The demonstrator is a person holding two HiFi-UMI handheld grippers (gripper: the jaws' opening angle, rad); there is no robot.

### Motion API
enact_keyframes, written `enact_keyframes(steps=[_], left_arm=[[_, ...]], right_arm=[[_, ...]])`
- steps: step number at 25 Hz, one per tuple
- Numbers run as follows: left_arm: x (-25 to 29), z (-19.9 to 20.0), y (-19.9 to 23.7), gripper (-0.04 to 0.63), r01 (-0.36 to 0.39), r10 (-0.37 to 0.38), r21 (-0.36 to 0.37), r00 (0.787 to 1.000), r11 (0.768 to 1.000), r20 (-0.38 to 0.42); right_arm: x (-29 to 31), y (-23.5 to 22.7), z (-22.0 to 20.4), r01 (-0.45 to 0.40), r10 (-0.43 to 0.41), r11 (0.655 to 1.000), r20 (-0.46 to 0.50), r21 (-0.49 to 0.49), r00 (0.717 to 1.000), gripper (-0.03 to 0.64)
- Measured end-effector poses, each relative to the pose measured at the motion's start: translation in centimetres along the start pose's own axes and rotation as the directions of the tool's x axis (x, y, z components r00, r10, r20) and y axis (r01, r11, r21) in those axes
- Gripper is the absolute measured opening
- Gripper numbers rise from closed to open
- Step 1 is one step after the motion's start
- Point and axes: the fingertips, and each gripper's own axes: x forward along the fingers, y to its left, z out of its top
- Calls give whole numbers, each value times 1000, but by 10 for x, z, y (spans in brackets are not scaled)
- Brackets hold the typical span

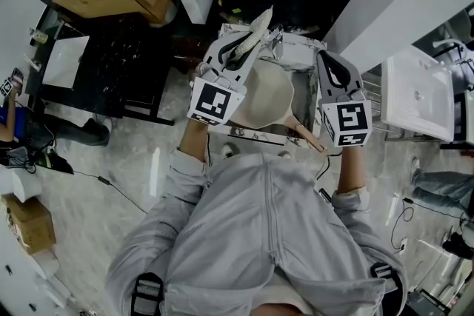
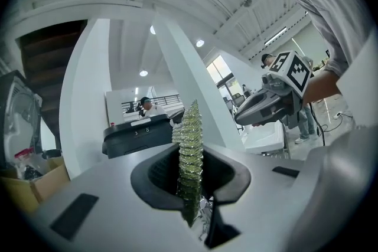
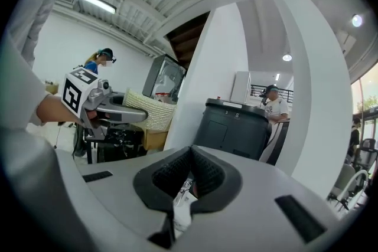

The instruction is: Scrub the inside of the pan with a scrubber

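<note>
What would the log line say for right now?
left gripper: shut on scrubber | right gripper: shut, empty | scrubber: in air, off pan

Your head camera looks steeply down on the left gripper (image 1: 244,44) and right gripper (image 1: 333,70); each gripper camera, tilted upward, catches the other gripper.

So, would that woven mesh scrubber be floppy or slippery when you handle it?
Probably fairly stiff: the pale woven mesh scrubber stands straight up from the left gripper without drooping. Its thin, open weave suggests light weight, and the rough texture should resist slipping.
</note>
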Motion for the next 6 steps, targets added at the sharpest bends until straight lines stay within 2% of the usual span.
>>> enact_keyframes(steps=[6], left_arm=[[-1,-3,-6,71,13,-13,2,1000,1000,-11]], right_arm=[[-1,4,-4,-11,11,1000,-7,-9,1000,34]])
